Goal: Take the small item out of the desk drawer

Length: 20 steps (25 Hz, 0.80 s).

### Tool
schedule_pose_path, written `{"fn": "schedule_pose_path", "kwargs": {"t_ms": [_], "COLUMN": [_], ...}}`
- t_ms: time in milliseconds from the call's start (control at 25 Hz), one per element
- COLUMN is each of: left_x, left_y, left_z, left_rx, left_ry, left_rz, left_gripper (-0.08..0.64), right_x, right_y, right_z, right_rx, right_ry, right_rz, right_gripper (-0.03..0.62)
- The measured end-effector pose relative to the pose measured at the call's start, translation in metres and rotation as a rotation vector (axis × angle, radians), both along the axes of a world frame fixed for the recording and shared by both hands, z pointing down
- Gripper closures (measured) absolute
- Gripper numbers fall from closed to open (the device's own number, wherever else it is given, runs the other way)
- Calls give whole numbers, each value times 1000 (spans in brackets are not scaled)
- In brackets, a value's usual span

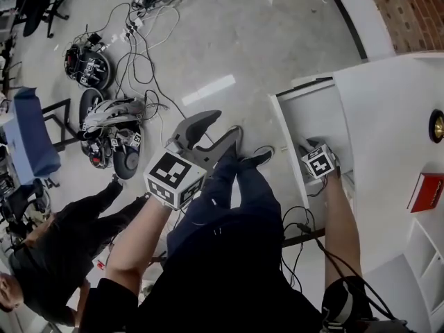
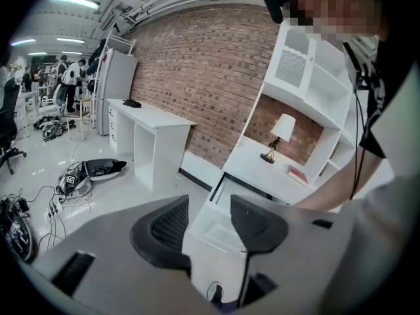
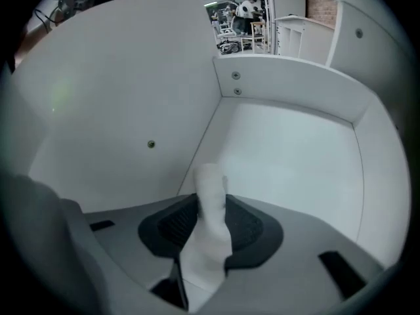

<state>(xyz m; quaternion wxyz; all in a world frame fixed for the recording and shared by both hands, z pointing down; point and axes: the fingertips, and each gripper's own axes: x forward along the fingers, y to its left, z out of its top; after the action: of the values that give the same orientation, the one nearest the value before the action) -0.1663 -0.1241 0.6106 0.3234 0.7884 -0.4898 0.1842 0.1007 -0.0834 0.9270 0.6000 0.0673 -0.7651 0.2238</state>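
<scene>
The white desk's drawer stands pulled out; in the left gripper view the drawer shows beyond the jaws. My right gripper reaches steeply down into it, and its jaws are hidden under the marker cube in the head view. In the right gripper view the right gripper has its dark pads against both sides of a small white item that stands up between them, just over the drawer's white floor. My left gripper hangs over the floor left of the drawer. In its own view the left gripper is open with nothing between its jaws.
On the desk top sit a lamp base and a red book. Cables and helmet-like gear lie on the floor to the left. A person sits at lower left. White shelves rise above the desk.
</scene>
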Motion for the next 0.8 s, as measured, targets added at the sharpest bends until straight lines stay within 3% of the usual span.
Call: {"fn": "schedule_pose_path", "kwargs": {"t_ms": [120,280,560,800], "left_x": [0,4,5,22], "left_y": [0,3,-10,-30], "left_z": [0,-1,-27,-63], "left_rx": [1,-4,61,132], "left_ry": [0,7,18,10], "left_rz": [3,7,16,69], "left_gripper": [362,362,362,362], "right_x": [2,3,-15,-27], "right_y": [0,-12,-50,-76], "right_z": [-2,-15,-80,-158], "right_rx": [-35,-63,119,204], "right_ry": [20,-21,-104,-238], "right_rz": [47,241,302,394], "right_gripper": [472,476,476,476]}}
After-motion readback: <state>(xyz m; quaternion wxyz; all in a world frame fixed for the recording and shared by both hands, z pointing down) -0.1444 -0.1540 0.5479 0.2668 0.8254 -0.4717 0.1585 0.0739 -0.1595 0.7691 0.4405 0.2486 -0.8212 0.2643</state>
